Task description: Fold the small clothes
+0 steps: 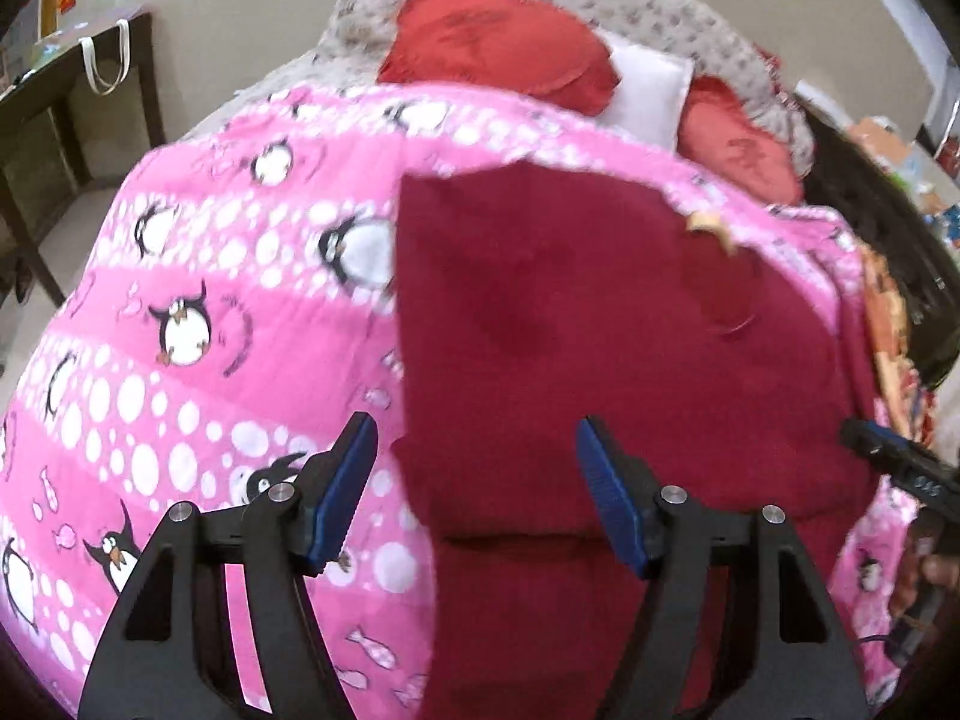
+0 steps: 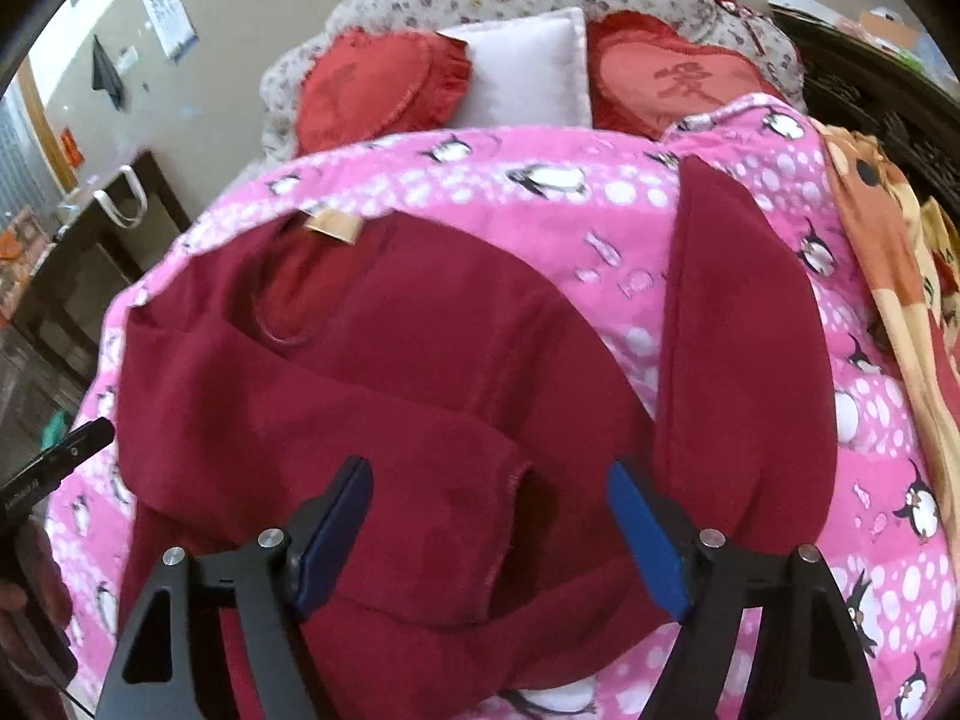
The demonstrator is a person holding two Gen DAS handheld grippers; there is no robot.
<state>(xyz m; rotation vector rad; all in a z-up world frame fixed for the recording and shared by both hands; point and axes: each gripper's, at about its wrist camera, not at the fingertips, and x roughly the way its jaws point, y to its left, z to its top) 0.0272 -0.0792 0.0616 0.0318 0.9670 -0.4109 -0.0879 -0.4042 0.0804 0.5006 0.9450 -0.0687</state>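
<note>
- Left gripper (image 1: 477, 495) released, jaws apart above the sweater's (image 1: 600, 324) left edge.
- Right gripper (image 2: 489, 531) released, over a cuff (image 2: 510, 516).
- Pink quilt (image 1: 198, 300) underneath; pillows (image 2: 516, 75) at 12 o'clock.

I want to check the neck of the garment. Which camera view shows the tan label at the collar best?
The right wrist view: the tan label lies whole above the round neckline of the dark red top. In the left wrist view the label is small, blurred and near the garment's far edge.
</note>
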